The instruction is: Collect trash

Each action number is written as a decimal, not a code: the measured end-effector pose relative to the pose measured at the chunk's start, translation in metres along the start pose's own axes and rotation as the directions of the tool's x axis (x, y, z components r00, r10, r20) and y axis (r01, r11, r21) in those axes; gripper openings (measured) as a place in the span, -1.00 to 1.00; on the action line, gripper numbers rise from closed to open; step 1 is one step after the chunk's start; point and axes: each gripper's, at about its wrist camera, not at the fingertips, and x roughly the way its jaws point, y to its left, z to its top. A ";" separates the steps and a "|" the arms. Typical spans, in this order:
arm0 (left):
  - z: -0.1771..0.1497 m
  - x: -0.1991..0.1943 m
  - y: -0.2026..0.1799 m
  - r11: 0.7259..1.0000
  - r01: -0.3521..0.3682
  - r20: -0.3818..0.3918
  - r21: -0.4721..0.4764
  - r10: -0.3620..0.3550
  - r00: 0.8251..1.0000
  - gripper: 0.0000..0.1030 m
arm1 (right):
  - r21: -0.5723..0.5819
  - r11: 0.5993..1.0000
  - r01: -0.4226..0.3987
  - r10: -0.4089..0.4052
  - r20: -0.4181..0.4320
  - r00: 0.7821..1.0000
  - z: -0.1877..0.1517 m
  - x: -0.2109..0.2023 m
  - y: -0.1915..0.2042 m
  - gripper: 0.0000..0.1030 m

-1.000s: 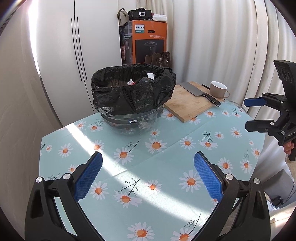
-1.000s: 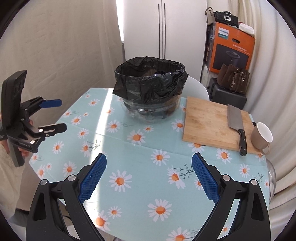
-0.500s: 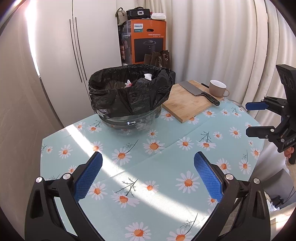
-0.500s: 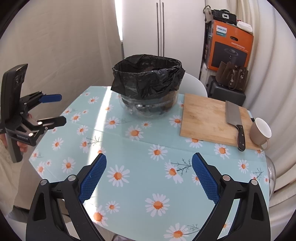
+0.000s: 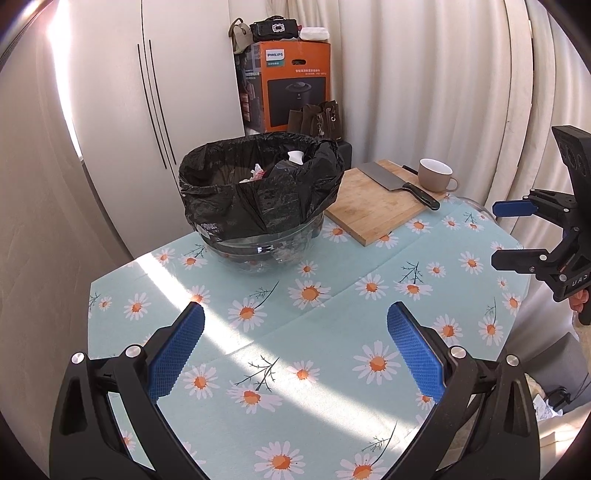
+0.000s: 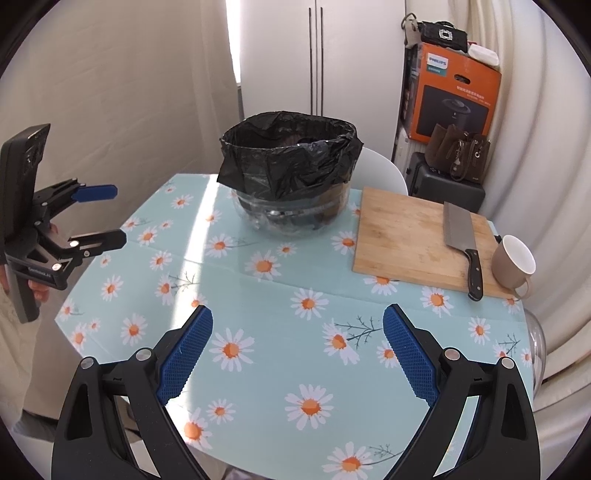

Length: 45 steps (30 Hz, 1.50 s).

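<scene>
Both grippers (image 5: pixel 295 321) (image 6: pixel 297 325) farther back, wide, empty

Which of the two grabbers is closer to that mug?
The right gripper. It hangs open at the table edge on the mug's side; the left gripper, also open, is off the far edge, past the bin.

Room contents, placed relative to the orange appliance box (image 5: pixel 293 86):
- White cupboard (image 5: pixel 155 92) with dark vertical door lines, left of the box; bright sunlight along its far left edge.
- Cream curtains (image 5: pixel 424 81) in folds, right of the box.
- Small bags and a white pouch (image 5: pixel 314 34) on top of the box.
- Brown handbag (image 6: pixel 460 153) in front of the box, on a dark case (image 6: pixel 443 184).
- White chair back (image 6: pixel 380 166), lower left of the box.
- Bench (image 5: pixel 332 332) in the foreground, daisy-print cloth, crossed by sun bands.
</scene>
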 end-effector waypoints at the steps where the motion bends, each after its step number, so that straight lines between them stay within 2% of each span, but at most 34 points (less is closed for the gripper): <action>1: 0.000 -0.001 0.001 1.000 0.003 0.001 -0.005 -0.003 1.000 0.88 | -0.001 1.000 0.000 0.000 0.000 1.000 0.000 0.000 0.000 0.73; 13: -0.004 0.000 -0.003 1.000 0.020 -0.017 -0.008 -0.020 1.000 0.88 | 0.005 1.000 0.007 -0.007 0.036 0.999 0.002 -0.007 0.002 0.73; 32: 0.009 0.010 -0.008 1.000 0.015 -0.043 0.008 -0.015 0.999 0.88 | 0.011 1.000 0.029 -0.029 0.036 0.999 0.000 -0.008 -0.009 0.73; 45: 0.014 0.013 -0.006 1.000 0.012 -0.051 0.003 -0.012 0.999 0.88 | 0.003 1.000 0.007 -0.007 0.017 1.000 0.006 0.004 -0.014 0.73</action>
